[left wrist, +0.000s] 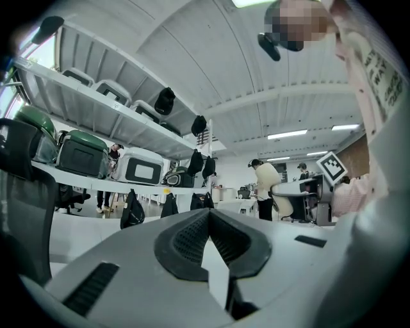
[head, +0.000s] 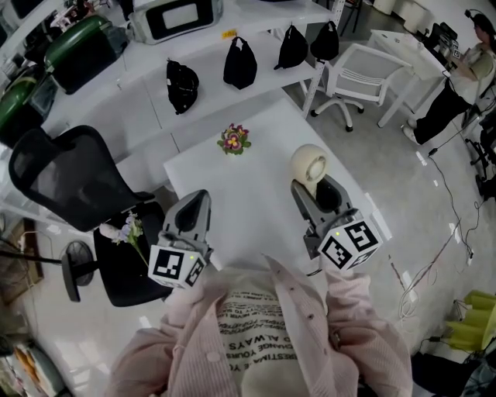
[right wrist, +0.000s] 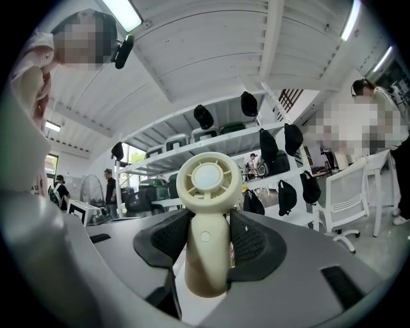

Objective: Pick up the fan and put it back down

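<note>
My right gripper clamped the fan by its handle, over the right side of the white table. It was cream plastic, its round slotted head upright, with one small button on the handle. My left gripper was closed and empty.

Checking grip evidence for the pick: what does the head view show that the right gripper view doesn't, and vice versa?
Head view only: the marker cube on the right tool, floor cables, a black office chair.
Right gripper view only: the handheld fan has its handle clamped between the pads, button facing the camera; ceiling lights overhead.
Both: the cream fan in the right tool, black bags on the shelf, the white chair.
</note>
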A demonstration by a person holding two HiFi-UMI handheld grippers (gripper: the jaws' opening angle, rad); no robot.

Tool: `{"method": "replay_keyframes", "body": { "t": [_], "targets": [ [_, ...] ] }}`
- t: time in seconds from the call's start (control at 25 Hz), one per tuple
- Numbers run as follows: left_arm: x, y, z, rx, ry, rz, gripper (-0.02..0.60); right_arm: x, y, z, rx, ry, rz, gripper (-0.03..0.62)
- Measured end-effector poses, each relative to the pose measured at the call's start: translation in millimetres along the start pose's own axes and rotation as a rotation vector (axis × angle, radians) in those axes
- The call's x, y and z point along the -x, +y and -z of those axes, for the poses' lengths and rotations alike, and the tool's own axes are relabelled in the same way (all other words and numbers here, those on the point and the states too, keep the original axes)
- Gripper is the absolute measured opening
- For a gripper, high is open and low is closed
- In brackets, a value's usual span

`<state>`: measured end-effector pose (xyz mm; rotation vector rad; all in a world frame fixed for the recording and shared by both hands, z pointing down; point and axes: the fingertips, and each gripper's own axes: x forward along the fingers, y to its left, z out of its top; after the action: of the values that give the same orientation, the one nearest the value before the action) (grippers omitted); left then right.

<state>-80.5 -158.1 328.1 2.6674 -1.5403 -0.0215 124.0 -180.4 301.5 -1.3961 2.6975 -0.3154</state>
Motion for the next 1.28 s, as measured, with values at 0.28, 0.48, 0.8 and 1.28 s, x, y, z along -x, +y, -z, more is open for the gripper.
{"method": "replay_keyframes", "body": {
  "t": [0.28, 0.48, 0.8, 1.28],
  "targets": [
    [-6, -9, 20, 0.024, 0.044, 0.013, 0.002, -5, -8, 15, 0.021, 0.057, 0.015, 0.186],
    [-13, -10, 45, 0.047, 0.097, 0.017, 0.002, -14, -17, 34, 0.004, 0.098, 0.029, 0.186],
    [-22, -10, 92, 0.101, 0.193, 0.017, 0.002, -38, -22, 79, -0.003, 0.194, 0.021, 0.186],
    [-29, 4, 160, 0.169, 0.334, -0.001, 0.002, -69, -28, 163, -0.027, 0.351, 0.011, 0.186]
  ]
}}
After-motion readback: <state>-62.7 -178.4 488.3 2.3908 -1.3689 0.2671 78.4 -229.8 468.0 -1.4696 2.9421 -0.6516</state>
